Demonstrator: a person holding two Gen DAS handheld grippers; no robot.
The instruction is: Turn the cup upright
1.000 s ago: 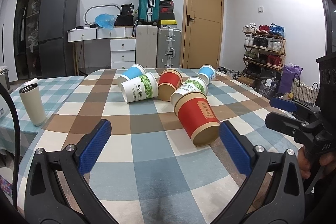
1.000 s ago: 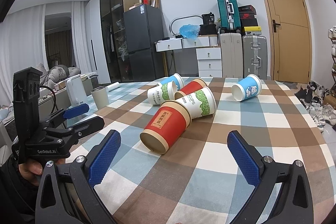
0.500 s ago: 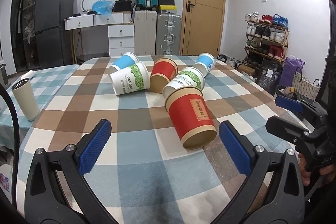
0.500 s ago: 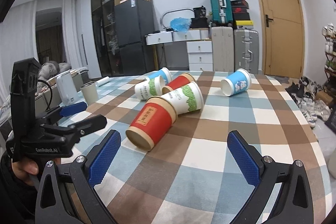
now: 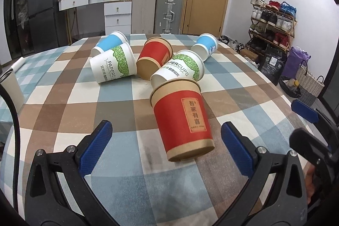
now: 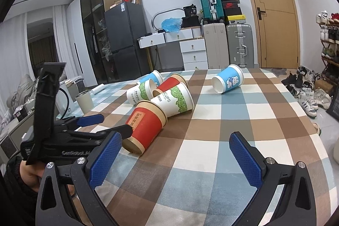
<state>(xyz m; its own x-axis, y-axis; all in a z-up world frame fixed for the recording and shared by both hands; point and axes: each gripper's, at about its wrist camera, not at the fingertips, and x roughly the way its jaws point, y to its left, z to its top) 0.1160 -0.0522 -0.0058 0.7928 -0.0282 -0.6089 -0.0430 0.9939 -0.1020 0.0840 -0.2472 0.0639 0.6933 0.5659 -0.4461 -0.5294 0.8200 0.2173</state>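
Observation:
Several paper cups lie on their sides on the checked tablecloth [image 5: 63, 99]. The nearest is a red cup [image 5: 182, 120] with a label, base end toward me; it also shows in the right wrist view [image 6: 146, 126]. My left gripper [image 5: 165, 147] is open, its blue pads on either side of the red cup's base, apart from it. It also shows in the right wrist view [image 6: 101, 124], at the cup's base. My right gripper [image 6: 175, 158] is open and empty, to the right of the red cup.
Behind lie two white-and-green cups [image 5: 112, 67] [image 5: 180, 69], a second red cup [image 5: 154, 56] and two blue cups [image 5: 108, 41] [image 5: 205, 46]. A beige tumbler [image 5: 10, 88] stands upright at the left. The table's right edge drops to a floor with shoes.
My left gripper has moved forward and down, so the red cup's base now sits between its pads. My right gripper has tilted up slightly and stays open.

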